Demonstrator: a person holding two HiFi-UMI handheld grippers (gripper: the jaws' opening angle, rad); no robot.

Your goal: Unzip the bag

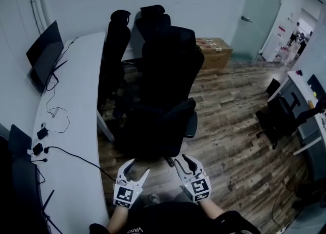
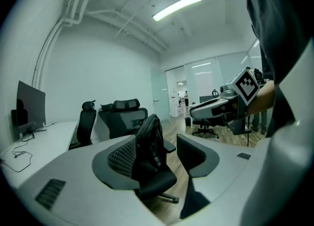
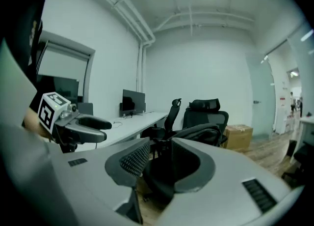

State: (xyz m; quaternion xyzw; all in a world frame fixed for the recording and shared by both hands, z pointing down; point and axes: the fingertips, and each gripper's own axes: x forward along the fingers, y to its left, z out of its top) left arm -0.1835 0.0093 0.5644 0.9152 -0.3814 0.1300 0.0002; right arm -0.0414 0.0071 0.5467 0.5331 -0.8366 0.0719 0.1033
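Your left gripper [image 1: 138, 169] and right gripper [image 1: 182, 161] are both held with jaws spread and nothing between them, close in front of the black swivel office chair [image 1: 186, 120]. The black fabric backpack [image 2: 149, 144] stands upright on that chair's seat.

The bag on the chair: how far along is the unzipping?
Nothing looks done: the bag leans on the chair, untouched. In hand: nothing; the left tongs and right tongs are open, empty, short of it. Left: reaching it and the whole unzipping.
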